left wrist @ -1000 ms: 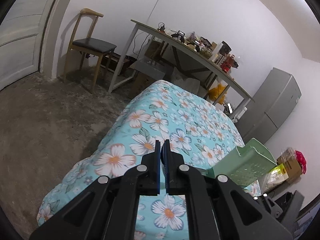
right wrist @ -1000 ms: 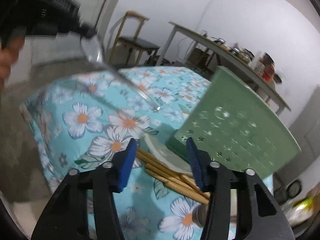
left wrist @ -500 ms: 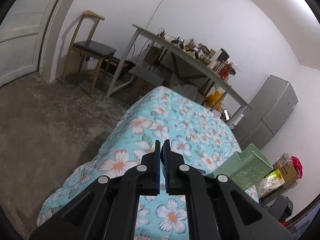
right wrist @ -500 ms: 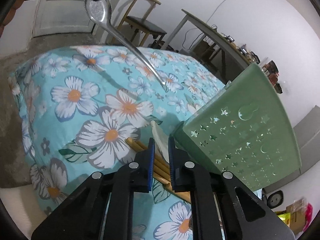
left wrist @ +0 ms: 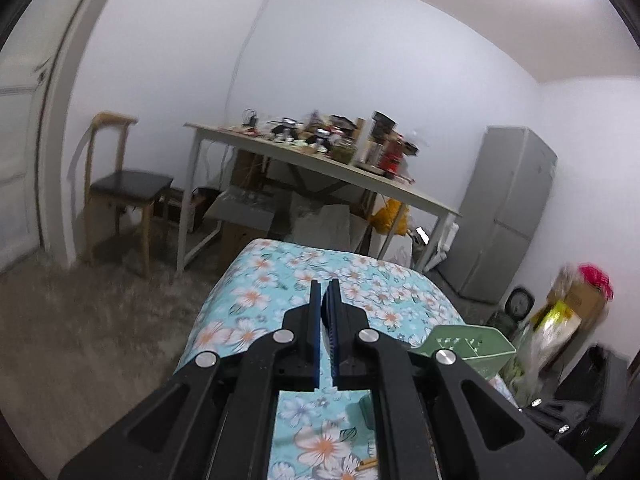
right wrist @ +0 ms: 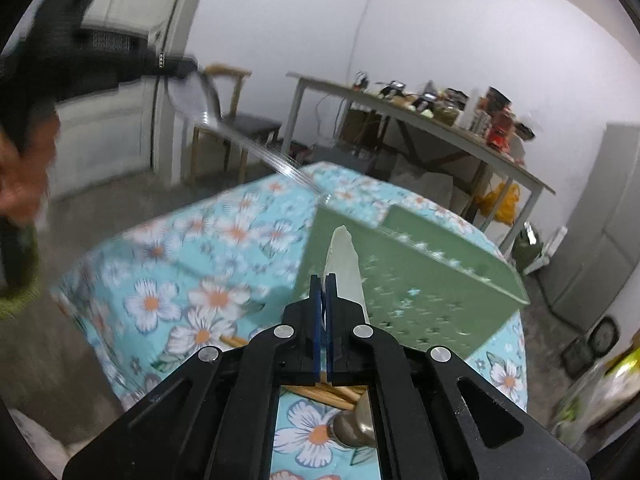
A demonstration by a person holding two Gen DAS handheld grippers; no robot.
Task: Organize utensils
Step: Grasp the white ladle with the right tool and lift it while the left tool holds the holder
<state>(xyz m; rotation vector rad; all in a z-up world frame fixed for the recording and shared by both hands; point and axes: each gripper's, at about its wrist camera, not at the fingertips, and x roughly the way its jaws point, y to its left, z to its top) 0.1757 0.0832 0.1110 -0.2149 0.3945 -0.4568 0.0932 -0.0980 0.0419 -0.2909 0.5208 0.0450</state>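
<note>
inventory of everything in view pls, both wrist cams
metal spoon: 1, silver, in the air, gripped by its bowl
white spoon: 1, pale, clamped in front of the basket
basket: 1, green, on the cloth
chopsticks: several, wooden, on the cloth
floral cloth: 1, turquoise, over the table
chair: 1, wooden, by the wall
long table: 1, white, cluttered
fridge: 1, grey, at right
left gripper: black, shut on metal spoon
right gripper: black, shut on white spoon

Glossy metal spoon (right wrist: 208,112), matt plastic basket (right wrist: 420,280)
</note>
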